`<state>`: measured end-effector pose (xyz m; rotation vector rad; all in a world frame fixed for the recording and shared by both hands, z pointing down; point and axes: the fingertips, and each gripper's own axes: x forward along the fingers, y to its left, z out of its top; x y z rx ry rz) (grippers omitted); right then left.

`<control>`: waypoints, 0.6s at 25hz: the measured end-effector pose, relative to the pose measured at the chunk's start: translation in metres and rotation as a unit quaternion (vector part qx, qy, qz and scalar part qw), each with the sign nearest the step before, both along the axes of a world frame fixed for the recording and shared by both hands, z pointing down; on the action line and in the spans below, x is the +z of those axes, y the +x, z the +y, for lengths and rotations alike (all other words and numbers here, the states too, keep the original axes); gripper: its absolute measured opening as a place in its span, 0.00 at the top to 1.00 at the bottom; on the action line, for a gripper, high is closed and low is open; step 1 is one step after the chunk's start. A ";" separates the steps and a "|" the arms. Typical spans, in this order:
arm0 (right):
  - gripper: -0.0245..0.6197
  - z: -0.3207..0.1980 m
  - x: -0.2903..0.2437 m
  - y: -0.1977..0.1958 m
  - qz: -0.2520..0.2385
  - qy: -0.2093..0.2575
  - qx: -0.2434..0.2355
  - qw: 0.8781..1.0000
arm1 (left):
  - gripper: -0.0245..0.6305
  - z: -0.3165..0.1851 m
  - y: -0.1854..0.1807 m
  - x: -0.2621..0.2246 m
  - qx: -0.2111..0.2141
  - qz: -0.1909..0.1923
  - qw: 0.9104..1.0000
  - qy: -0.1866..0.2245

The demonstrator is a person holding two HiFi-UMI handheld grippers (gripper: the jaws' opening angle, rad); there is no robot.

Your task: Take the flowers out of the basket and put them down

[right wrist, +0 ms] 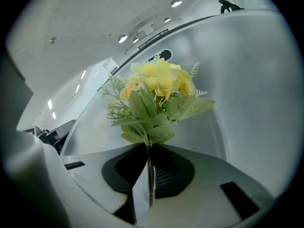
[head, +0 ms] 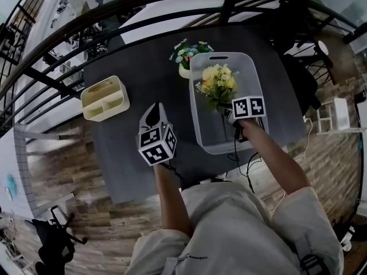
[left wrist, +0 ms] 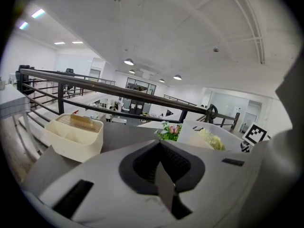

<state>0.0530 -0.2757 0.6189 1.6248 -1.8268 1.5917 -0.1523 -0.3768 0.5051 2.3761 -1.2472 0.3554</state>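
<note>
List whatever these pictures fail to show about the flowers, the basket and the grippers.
Stem of the yellow flowers: head view, covered by the right gripper and its marker cube; right gripper view, lower end vanishes between the jaws.
Floor of the basket: head view, partly under that gripper.
The potted flowers: head view, pot partly behind the basket rim.
Contents of the cream organizer: left gripper view, too small to tell.
</note>
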 end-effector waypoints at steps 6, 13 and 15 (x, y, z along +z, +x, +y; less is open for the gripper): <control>0.86 -0.002 -0.032 -0.008 -0.010 0.043 -0.016 0.999 | 0.94 0.017 0.001 -0.022 -0.009 -0.007 1.000 0.022; 0.86 0.004 -0.059 -0.019 -0.029 0.081 -0.047 0.995 | 0.94 0.042 0.011 -0.042 -0.009 -0.024 0.999 0.044; 0.86 0.005 -0.066 -0.018 -0.031 0.092 -0.052 0.994 | 0.94 0.049 0.014 -0.046 -0.006 -0.026 0.998 0.050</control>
